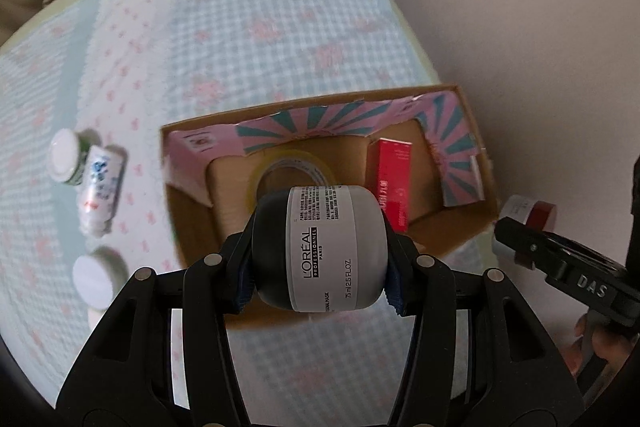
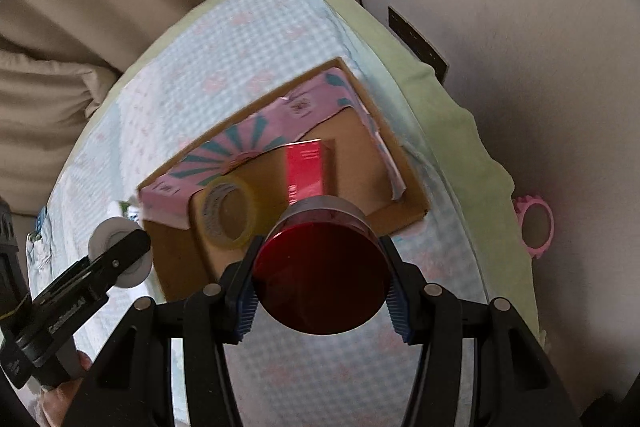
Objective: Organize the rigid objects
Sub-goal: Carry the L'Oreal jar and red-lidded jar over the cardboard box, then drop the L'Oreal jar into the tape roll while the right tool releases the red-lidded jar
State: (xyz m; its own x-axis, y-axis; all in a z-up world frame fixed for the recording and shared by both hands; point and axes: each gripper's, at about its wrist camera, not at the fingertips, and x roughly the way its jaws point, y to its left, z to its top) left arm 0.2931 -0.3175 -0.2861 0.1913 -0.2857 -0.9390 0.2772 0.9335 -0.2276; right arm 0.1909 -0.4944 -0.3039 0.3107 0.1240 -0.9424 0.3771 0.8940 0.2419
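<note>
Broadly spread underneath: blue-and-white checked cloth with pink flowers [image 1: 248,39] over a pale green cushioned surface [image 2: 448,131], not clearly a table. Resting on the cloth, open brown cardboard box with pink-and-teal striped inner flaps [image 1: 476,223]. Inside the box: flat-lying roll of clear yellowish packing tape [image 2: 230,217], and just beside it an upright red rectangular carton [image 2: 306,169]. Held above the near edge of the box, lying sideways: grey L'Oréal jar with black lid [image 1: 320,249], clamped between the left tongs [image 1: 320,267], blue pads pressing both ends. Held likewise over the box's near edge: round jar with glossy dark red lid [image 2: 322,275], gripped by the right tongs [image 2: 322,297], lid facing the camera. Left of the box on the cloth, close together: white bottle with blue print lying on its side [image 1: 100,195], touching a green-labelled white-capped bottle [image 1: 66,157]; nearer, apart from those, a white-capped round container [image 1: 94,277]. Off to the right below the cushion edge, small pink ring-shaped object [image 2: 536,227]
</note>
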